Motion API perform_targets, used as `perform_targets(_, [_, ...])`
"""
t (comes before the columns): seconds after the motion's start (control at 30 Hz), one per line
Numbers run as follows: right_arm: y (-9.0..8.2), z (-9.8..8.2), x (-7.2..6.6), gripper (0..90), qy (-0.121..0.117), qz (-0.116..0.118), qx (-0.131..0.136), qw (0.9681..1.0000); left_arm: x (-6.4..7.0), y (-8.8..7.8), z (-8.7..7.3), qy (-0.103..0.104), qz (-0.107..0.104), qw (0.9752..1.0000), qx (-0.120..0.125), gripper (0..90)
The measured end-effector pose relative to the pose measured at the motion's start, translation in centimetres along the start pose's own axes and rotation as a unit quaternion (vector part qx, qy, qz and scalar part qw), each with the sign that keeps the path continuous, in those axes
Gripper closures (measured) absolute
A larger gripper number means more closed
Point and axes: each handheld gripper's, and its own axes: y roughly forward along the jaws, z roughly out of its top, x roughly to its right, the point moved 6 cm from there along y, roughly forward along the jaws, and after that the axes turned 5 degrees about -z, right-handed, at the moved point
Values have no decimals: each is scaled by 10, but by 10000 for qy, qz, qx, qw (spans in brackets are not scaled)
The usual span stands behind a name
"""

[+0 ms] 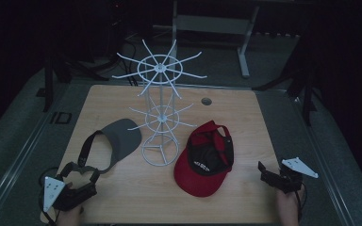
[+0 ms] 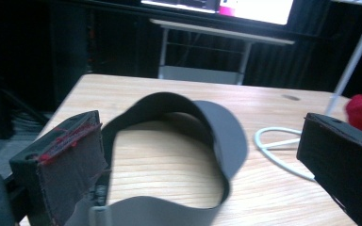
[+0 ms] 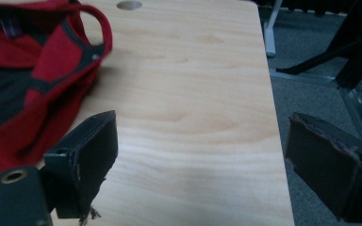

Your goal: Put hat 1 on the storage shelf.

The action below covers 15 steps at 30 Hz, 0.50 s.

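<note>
Black left gripper (image 1: 82,175), jaws spread, at the table's (image 1: 245,113) near left corner, the grey visor's (image 1: 118,141) strap (image 2: 169,101) lying between its pads, unpinched. Right gripper (image 1: 266,172), jaws apart and empty, near right. Beyond: red cap (image 1: 205,160), white wire rack (image 1: 160,113) mid-table.

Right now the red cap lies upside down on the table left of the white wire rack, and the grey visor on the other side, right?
Not quite. In the high view the red cap lies right of the white wire rack; the grey visor lies left.
</note>
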Motion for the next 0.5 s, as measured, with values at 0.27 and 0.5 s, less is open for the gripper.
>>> perform_targets(0.27, [6, 28, -12, 115, -43, 283, -86, 9996, 10, 5, -3, 61, -162, 9995, -251, 17])
perform_targets(0.5, [15, 47, -23, 114, -61, 489, -206, 9986, 20, 7, -2, 44, -329, 9990, -284, 17])
